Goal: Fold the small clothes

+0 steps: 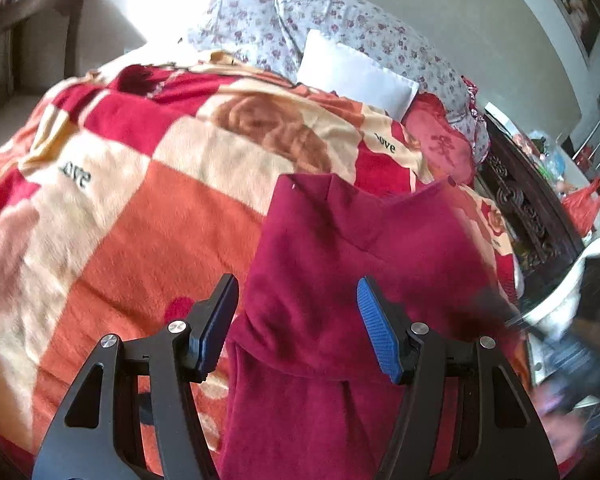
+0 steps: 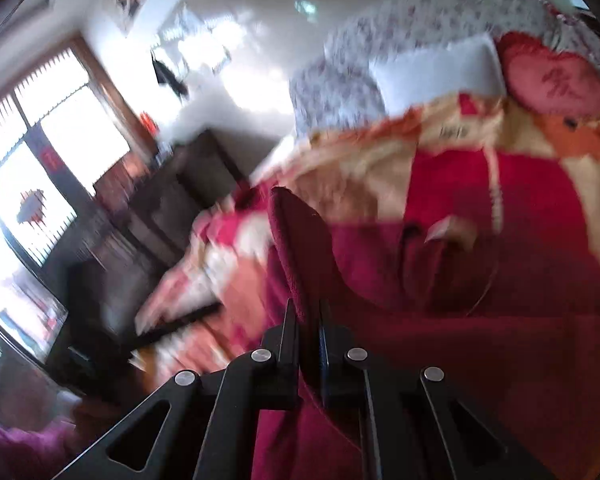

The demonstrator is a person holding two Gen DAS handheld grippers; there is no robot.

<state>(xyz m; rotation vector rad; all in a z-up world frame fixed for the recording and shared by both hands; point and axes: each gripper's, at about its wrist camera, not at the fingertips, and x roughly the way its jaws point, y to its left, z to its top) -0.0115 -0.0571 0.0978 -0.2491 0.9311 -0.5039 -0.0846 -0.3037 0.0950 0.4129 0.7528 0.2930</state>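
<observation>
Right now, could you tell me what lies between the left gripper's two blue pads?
In the left wrist view, the dark red fleece garment lies beneath the open left gripper, untouched.

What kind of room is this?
Most likely a bedroom. There is a bed covered by a checked blanket, pillows piled at its head, and a dark red garment laid out on it for folding.

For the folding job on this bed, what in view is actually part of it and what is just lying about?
Part of the job:
- maroon garment
- right gripper, shut on a fold of it
- left gripper, fingers apart

Lying about:
- checked blanket
- white pillow
- floral pillows
- red cushion
</observation>
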